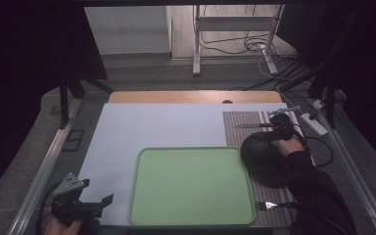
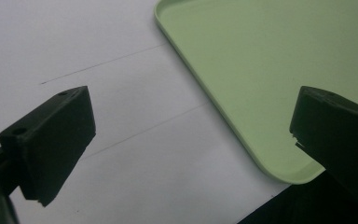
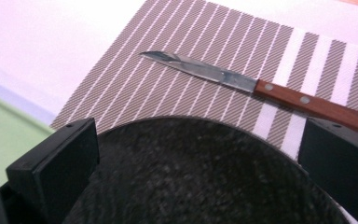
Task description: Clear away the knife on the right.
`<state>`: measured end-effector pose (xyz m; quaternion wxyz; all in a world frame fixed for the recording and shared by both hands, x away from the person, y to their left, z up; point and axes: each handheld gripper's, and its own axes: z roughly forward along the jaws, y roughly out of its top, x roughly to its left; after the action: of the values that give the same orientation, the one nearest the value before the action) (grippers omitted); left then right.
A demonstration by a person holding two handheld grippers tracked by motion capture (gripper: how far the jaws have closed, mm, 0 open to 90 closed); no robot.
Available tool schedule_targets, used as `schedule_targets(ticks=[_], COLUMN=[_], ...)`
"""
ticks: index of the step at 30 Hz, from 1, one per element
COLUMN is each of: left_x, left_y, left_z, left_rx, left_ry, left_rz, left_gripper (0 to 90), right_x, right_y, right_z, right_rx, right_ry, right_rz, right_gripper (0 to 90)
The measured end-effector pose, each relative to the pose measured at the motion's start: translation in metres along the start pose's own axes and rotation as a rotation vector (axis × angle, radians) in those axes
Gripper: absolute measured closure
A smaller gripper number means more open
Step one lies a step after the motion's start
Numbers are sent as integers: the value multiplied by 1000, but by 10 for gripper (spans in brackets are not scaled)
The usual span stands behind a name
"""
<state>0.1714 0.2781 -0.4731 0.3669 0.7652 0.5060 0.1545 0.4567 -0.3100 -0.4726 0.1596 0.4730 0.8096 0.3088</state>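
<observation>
Now the right claw (image 1: 277, 138) hangs with jaws apart over the dark plate (image 1: 264, 159), which lies on the striped mat (image 1: 245, 128) at three o'clock of the green tray (image 1: 191, 186). Left claw (image 1: 108, 199), also apart, hovers at the table's (image 1: 152, 127) seven o'clock.

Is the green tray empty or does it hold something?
Empty. The tray shows a bare green surface; the black bowl sits beside it on the mat.
</observation>
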Motion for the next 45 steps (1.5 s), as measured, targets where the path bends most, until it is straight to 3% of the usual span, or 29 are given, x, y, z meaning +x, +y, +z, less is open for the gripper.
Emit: schedule_targets(ticks=[6, 14, 23, 32, 35, 42, 45], left_x=[0, 1, 1, 1, 1, 1, 1], left_y=[0, 0, 0, 0, 0, 0, 0], left_z=[0, 1, 1, 1, 1, 1, 1], left_rx=[1, 3, 3, 3, 4, 6, 8], left_ry=[-3, -7, -9, -10, -10, -11, -10], left_rz=[-1, -4, -6, -8, -7, -5, -3], left_gripper=[7, 10, 11, 12, 12, 13, 14], right_x=[-6, -21, -36, -49, -55, -66, -69], right_y=[7, 19, 27, 29, 30, 34, 36], right_z=[6, 20, 34, 40, 40, 38, 42], right_rx=[9, 24, 67, 86, 75, 94, 114], right_ry=[-22, -38, -71, -108, -139, -130, -138], right_rz=[8, 69, 98, 94, 83, 60, 37], right_gripper=[0, 0, 0, 0, 144, 716, 895])
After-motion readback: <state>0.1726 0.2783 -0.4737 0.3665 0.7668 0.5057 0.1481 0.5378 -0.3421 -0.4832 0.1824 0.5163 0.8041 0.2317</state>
